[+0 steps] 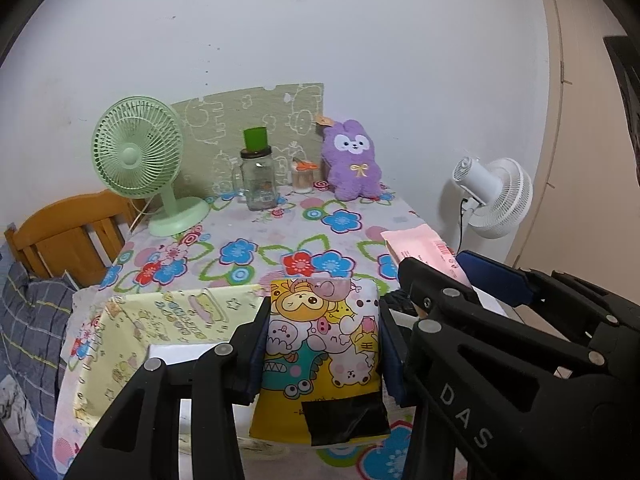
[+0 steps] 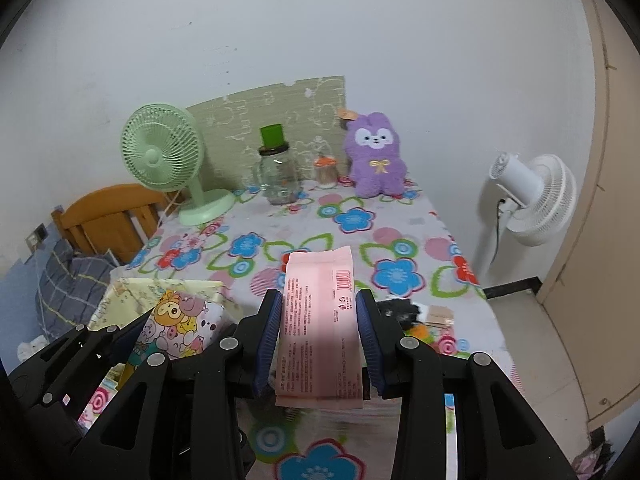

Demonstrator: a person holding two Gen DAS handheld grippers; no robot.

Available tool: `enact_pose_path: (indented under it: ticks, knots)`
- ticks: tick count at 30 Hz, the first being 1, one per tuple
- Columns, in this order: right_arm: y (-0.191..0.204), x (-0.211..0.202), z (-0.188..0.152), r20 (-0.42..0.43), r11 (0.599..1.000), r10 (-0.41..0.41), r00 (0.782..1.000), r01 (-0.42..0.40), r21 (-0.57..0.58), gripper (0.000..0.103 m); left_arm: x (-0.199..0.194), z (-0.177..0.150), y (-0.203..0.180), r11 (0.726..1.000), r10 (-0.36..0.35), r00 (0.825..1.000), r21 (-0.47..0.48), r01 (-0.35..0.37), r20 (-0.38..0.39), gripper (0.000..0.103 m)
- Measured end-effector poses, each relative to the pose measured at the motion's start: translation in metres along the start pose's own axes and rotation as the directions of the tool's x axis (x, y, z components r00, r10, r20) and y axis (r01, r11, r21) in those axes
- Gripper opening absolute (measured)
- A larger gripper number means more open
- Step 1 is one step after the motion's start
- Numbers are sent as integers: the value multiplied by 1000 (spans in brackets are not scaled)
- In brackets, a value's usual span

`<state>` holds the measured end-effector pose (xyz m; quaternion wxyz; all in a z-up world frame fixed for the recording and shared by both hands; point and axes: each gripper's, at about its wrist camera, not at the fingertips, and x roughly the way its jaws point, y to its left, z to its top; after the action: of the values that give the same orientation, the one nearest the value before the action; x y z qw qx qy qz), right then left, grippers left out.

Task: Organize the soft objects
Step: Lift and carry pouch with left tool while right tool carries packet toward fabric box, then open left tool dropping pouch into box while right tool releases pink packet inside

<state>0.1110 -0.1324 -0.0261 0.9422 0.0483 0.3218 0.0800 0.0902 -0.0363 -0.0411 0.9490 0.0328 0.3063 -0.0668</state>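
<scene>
My left gripper (image 1: 323, 344) is shut on a cartoon-print soft pack (image 1: 322, 340), yellow with animal faces and a black patch low on it, held above the near end of the table. My right gripper (image 2: 318, 340) is shut on a pink soft pack (image 2: 320, 328) with small print and a barcode, also held in the air. The right gripper (image 1: 460, 292) and the pink pack (image 1: 424, 254) show at the right of the left wrist view. The cartoon pack (image 2: 180, 324) shows at the lower left of the right wrist view. A purple plush rabbit (image 1: 352, 160) sits at the table's far end.
The table wears a flowered cloth (image 1: 248, 252). At its far end stand a green desk fan (image 1: 140, 160), a glass jar with a green cap (image 1: 260, 172) and a small jar (image 1: 302, 178). A pale yellow box (image 1: 160, 320) sits near left. A white floor fan (image 2: 536, 200) stands right; small dark items (image 2: 404, 312) lie nearby.
</scene>
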Motion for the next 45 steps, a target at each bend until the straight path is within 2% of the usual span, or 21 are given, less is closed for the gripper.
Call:
enact_pose_path:
  ticks: [22,35,45]
  knots:
    - [81,32,14,-15,994,79,997,-80,-69,42,3,-1,81,997,61,998,-52,-61,-4,48]
    - [120,60,0,-65,988,129,990,-134,-82,42,27,-16,129,990,109,991,-80,-115,-77,48]
    - [138,86,-9,-123,984,136,983,-148,-96,42,52,-29,151,987,113,982,-98,-129,-152,50]
